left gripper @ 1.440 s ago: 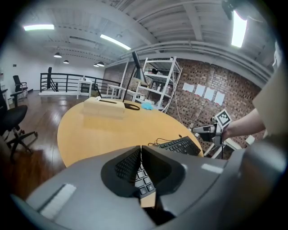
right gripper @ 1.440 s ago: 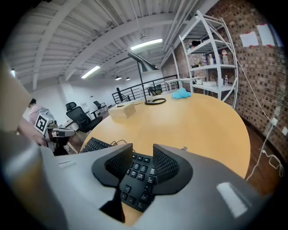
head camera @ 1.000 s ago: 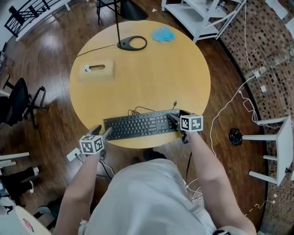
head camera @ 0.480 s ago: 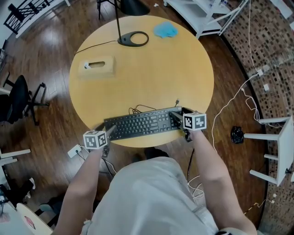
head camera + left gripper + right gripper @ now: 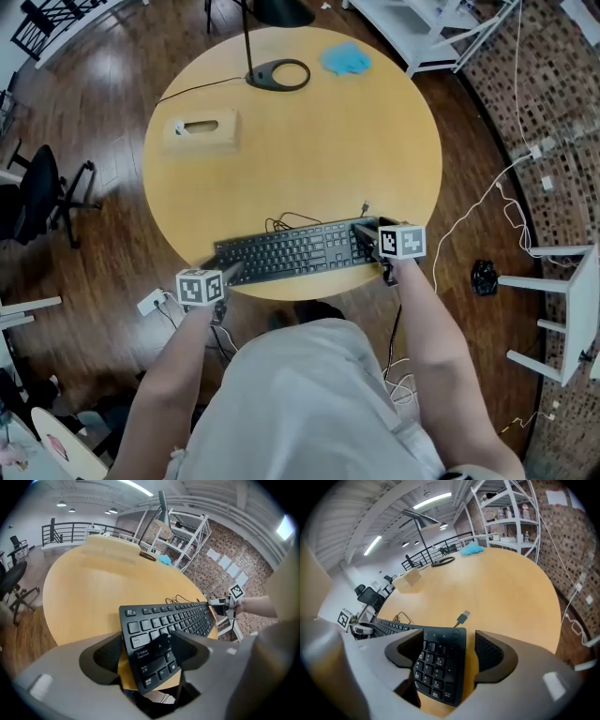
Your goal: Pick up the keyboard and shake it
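The keyboard point(image 5: 291, 253) lies flat at the near edge of the table point(image 5: 309, 141). The left gripper point(image 5: 230, 271) straddles the keyboard's left end, its jaws having just been opening wide. The right gripper point(image 5: 361, 232) has its jaws apart around the keyboard's right end, not clamped.

Dark wood floor point(image 5: 94, 141) meets a brick wall point(image 5: 562, 94) (white shelving point(image 5: 422, 37) nearby).

**Q:** What does the keyboard look like?

**A:** The keyboard point(image 5: 291, 253) is slim, black and full-size, with a number pad at its right end. It lies flat with its keys up.

**Q:** Where is it?

**A:** It sits along the near edge of a round wooden table point(image 5: 309, 141), and its near-left corner juts past the rim. Its thin black cable point(image 5: 281, 225) is bunched just beyond it, and the USB plug point(image 5: 365, 208) lies loose on the table.
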Demonstrator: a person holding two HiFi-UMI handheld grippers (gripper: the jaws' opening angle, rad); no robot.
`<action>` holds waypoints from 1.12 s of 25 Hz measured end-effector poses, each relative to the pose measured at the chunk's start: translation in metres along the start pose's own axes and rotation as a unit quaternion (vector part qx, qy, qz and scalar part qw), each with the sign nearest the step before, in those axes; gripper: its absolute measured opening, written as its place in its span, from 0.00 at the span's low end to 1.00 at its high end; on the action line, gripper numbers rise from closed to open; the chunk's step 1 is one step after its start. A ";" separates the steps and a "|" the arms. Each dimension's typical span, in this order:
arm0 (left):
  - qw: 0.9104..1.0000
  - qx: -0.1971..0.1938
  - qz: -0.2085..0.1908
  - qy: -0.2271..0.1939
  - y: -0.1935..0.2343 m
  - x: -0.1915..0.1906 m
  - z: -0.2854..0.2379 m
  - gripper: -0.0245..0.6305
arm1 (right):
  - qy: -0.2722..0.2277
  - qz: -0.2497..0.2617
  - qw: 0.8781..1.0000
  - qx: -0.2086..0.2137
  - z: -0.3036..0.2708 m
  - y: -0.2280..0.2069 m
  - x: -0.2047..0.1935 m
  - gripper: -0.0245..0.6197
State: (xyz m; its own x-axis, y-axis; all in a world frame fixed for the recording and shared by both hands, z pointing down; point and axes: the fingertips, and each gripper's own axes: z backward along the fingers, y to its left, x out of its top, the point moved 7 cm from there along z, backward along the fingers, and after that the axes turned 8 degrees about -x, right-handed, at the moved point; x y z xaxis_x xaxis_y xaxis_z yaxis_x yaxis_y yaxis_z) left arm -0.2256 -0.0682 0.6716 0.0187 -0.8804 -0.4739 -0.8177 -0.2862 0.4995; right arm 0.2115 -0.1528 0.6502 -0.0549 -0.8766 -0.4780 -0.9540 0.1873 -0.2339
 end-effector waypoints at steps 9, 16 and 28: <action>1.000 0.023 0.010 -0.014 -0.006 -0.004 -0.003 0.57 | 0.037 -0.008 0.999 0.033 -0.017 0.007 -0.009 0.63; 0.996 0.006 0.062 -0.067 -0.007 0.002 0.002 0.58 | 0.005 -0.019 0.999 0.026 -0.010 0.011 -0.009 0.63; 0.987 0.018 -0.056 -0.150 -0.030 0.045 0.029 0.58 | -0.181 0.052 0.982 0.022 0.043 0.025 0.016 0.63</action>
State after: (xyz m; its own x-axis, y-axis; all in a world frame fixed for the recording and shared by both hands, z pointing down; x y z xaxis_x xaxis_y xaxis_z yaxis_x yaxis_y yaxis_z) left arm -0.2174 -0.0884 0.6142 -0.0572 -0.6911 -0.7204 -0.8397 -0.3570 0.4091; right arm 0.2000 -0.1430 0.6002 -0.0356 -0.6376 -0.7695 -0.9349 0.2933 -0.1998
